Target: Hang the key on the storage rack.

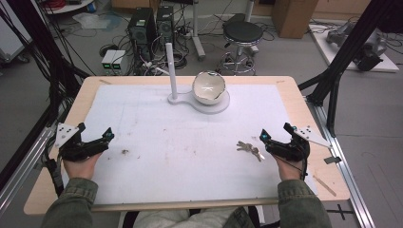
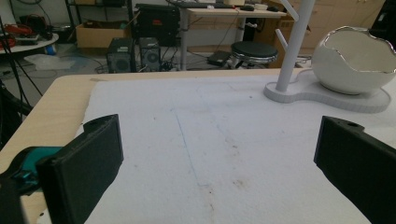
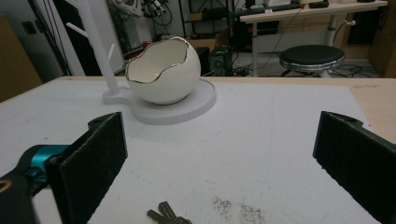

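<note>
A bunch of keys (image 1: 249, 149) lies on the white mat, just left of my right gripper (image 1: 274, 133), which is open and holds nothing; the keys (image 3: 166, 214) show low between its jaws in the right gripper view. A white egg-shaped bowl (image 1: 208, 88) with a jagged silver rim sits on a white stand base (image 1: 222, 105) at the back centre, beside an upright white post (image 1: 170, 69). My left gripper (image 1: 95, 131) rests open at the mat's left side with bare mat between its jaws. The bowl (image 2: 351, 59) and post (image 2: 293, 46) stand far right in the left gripper view.
The white mat (image 1: 157, 128) covers most of the wooden table (image 1: 47, 190). A few brown stains mark the mat (image 1: 125, 152). Beyond the table's far edge stand a black stool (image 1: 242, 33), computer towers (image 1: 142, 28) and tangled cables.
</note>
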`<state>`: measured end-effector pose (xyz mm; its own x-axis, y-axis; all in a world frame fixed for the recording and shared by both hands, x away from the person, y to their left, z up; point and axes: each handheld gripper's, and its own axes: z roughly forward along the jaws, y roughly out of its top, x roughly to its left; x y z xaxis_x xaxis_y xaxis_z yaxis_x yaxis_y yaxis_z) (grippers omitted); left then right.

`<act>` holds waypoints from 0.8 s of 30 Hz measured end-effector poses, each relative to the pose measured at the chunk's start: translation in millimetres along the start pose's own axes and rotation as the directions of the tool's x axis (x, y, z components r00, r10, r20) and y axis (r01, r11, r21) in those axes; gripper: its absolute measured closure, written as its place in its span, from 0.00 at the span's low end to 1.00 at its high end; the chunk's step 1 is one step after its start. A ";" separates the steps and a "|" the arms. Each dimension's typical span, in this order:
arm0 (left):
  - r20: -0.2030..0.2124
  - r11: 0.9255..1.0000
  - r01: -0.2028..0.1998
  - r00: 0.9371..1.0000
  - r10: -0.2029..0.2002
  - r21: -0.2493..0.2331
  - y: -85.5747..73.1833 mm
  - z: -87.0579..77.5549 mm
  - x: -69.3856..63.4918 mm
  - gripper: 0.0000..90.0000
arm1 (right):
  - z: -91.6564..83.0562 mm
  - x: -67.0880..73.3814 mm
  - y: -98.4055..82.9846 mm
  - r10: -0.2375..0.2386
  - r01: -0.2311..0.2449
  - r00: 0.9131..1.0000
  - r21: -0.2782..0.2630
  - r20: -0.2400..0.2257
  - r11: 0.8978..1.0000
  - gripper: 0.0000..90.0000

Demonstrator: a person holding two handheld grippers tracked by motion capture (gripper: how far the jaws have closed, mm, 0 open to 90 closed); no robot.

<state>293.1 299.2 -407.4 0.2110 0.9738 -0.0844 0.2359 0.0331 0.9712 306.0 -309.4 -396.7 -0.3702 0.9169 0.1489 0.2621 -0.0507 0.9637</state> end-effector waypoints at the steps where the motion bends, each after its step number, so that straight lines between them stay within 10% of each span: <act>1: 0.000 1.000 0.000 1.000 0.000 0.002 0.0 0.1 0.0 0.02 | 0.0 -0.1 -0.1 -0.003 0.003 1.000 0.000 0.001 1.000 0.02; 24: 0.027 1.000 -0.014 1.000 0.014 0.024 -2.0 3.7 0.8 0.02 | 13.4 11.0 2.6 -0.066 0.070 0.997 0.091 -0.041 0.993 0.02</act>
<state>296.4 299.0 -410.2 0.2394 0.9679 -0.0769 0.2557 0.0135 0.9667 314.6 -294.2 -395.5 -0.4230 0.9013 0.0937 0.3157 0.0497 0.9476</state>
